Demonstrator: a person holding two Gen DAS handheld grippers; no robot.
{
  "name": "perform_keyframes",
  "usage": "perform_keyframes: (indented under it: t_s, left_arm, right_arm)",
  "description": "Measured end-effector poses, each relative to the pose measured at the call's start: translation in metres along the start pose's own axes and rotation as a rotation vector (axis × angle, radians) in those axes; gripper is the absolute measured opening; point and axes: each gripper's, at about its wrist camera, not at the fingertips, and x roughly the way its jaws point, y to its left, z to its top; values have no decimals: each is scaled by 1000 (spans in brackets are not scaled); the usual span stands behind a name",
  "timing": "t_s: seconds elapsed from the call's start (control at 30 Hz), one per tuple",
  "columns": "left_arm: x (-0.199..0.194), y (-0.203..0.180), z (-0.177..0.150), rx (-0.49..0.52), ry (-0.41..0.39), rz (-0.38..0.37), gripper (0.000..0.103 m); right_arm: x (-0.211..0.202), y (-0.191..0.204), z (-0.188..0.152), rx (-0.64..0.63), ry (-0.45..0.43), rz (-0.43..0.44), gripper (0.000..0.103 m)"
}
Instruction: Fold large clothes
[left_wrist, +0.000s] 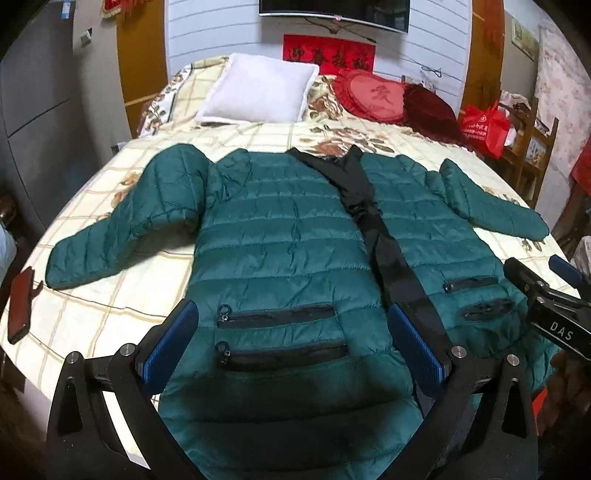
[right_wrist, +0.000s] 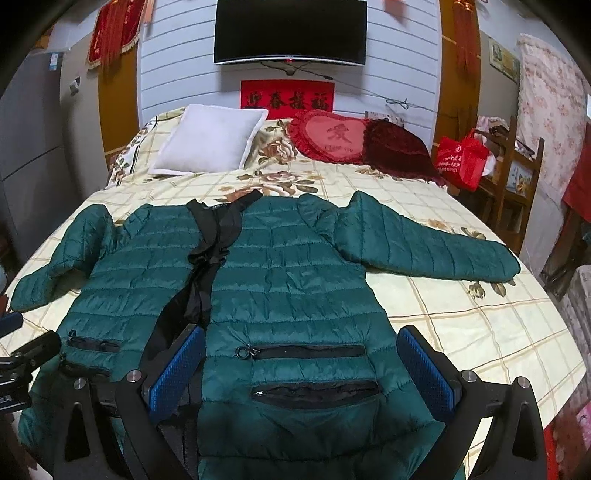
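A dark green quilted puffer jacket lies flat, front up, on the bed, sleeves spread to both sides, a black lining strip down its open front. It also shows in the right wrist view. My left gripper is open, its blue pads above the jacket's left front panel near the two zip pockets. My right gripper is open above the right front panel's pockets; it also shows at the right edge of the left wrist view.
The bed has a cream checked floral cover. A white pillow, a red heart cushion and a dark red cushion sit at the head. A phone lies at the left edge. A red bag stands on a wooden shelf at the right.
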Motion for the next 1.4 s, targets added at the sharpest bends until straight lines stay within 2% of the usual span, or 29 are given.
perform_keyframes:
  t_s: [0.13,0.37,0.6,0.73,0.87,1.4]
  left_arm:
    - [1,-3,1,-3,6,-11,103]
    - [0,-8,-1,8,5,-33,103]
    - [1,-4,-1,19,-1,4,103]
    - [0,-3,-2,20,-6,-33,103]
    - [-2,-4,-2,16,-14,-38,103]
    - [5,-4,-7,17,21,-22,103]
  right_arm:
    - [2,-2,0,8,45,-8,103]
    - [6,-4,-2,12,33,-9,103]
    - [8,-3,-3,6,50,-13,103]
    - [8,-3,-3,4,51,-14,103]
    - [9,-2,-3,-3,52,-15,103]
    - [9,0,-4,-11,53,-18,103]
